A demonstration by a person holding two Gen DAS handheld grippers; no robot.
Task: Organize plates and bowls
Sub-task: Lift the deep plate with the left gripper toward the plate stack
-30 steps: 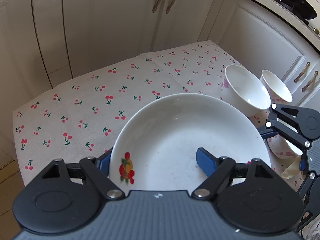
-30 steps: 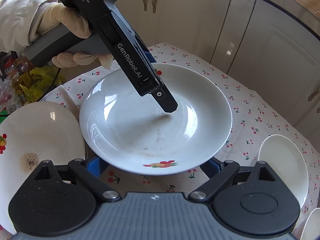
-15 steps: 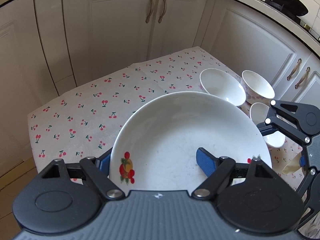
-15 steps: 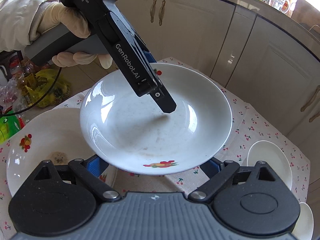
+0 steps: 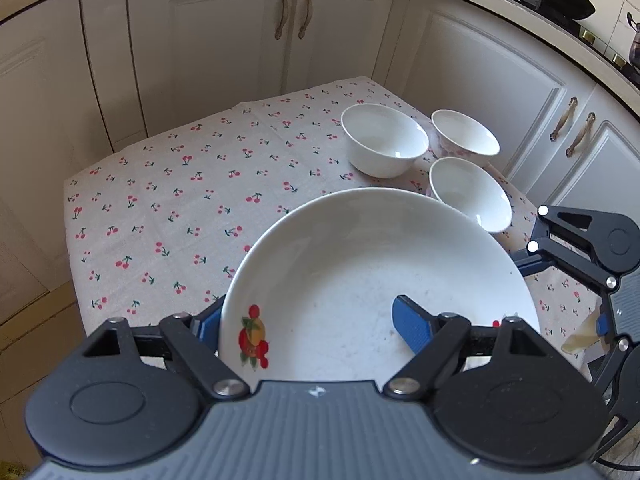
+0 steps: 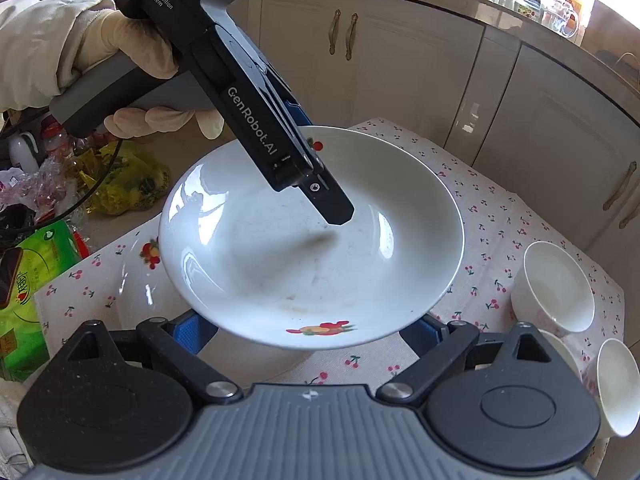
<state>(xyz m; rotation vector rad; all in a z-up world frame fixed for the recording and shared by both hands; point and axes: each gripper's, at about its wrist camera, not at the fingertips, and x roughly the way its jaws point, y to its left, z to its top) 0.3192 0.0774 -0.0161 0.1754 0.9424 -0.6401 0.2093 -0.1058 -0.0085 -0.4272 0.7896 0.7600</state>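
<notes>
A deep white plate (image 5: 380,280) with a fruit decal hangs in the air over the cherry-print table (image 5: 180,200). My left gripper (image 5: 310,322) is shut on its rim, one blue pad inside the plate and the other under the edge. In the right wrist view that upper finger (image 6: 332,204) lies in the plate (image 6: 312,260). My right gripper (image 6: 308,332) has its jaws wide, and both fingers run beneath the plate's near edge with their tips hidden. Three white bowls (image 5: 384,140) (image 5: 466,136) (image 5: 470,194) stand together at the table's far right corner.
A second fruit-print plate (image 6: 132,292) lies on the table under the held one, blurred. A green package (image 6: 24,280) and yellow bags (image 6: 128,176) sit off the table's left side. White cabinets (image 5: 240,40) surround the table. A gloved hand (image 6: 120,40) holds the left gripper.
Both grippers have risen and drawn back with the plate between them. The table looks farther away, all three bowls have come into view, and the second plate has slipped under the held one.
</notes>
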